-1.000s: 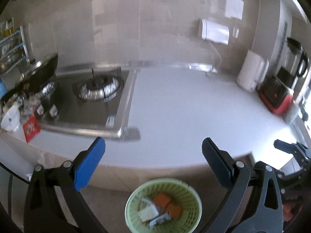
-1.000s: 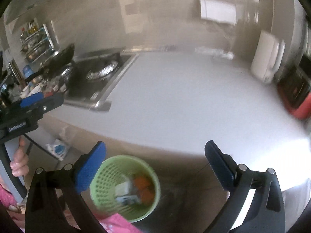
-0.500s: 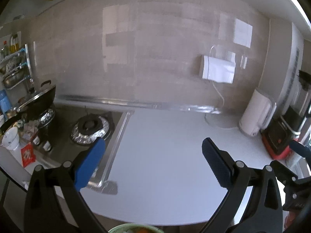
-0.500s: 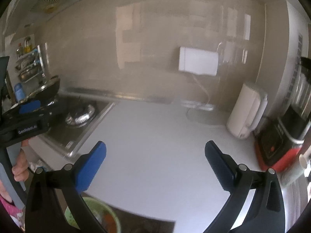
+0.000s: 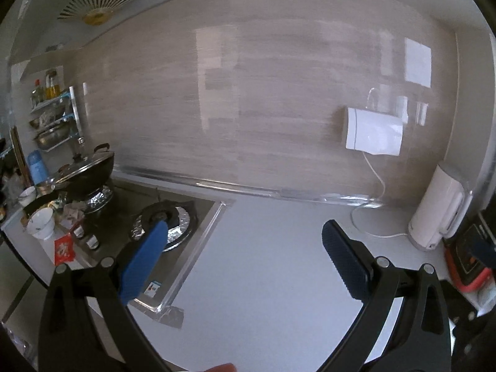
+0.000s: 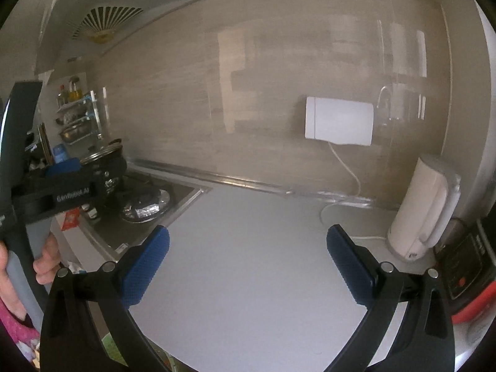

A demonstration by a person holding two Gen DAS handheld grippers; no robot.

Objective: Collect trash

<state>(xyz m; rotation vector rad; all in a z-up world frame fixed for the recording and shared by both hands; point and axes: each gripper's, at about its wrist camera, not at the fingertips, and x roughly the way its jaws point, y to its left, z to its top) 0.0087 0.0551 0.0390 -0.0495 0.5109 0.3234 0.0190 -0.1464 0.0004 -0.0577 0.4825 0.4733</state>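
Raised since a second earlier, both cameras are now pointed across the kitchen rather than down at the green basket. From the left wrist, the left gripper [image 5: 241, 249] is seen spread wide and empty above a smooth pale countertop [image 5: 272, 272]; a foil-ringed burner [image 5: 164, 220] and a lidded black wok [image 5: 90, 170] are set at left. From the right wrist, the right gripper [image 6: 248, 263] is likewise parted and empty, its blue pads [image 6: 145, 266] ribbed. Only a sliver of the basket [image 6: 108, 339] is seen, low at left below the counter edge. A white kettle [image 6: 421, 207] is stood against the glossy beige wall [image 6: 248, 99].
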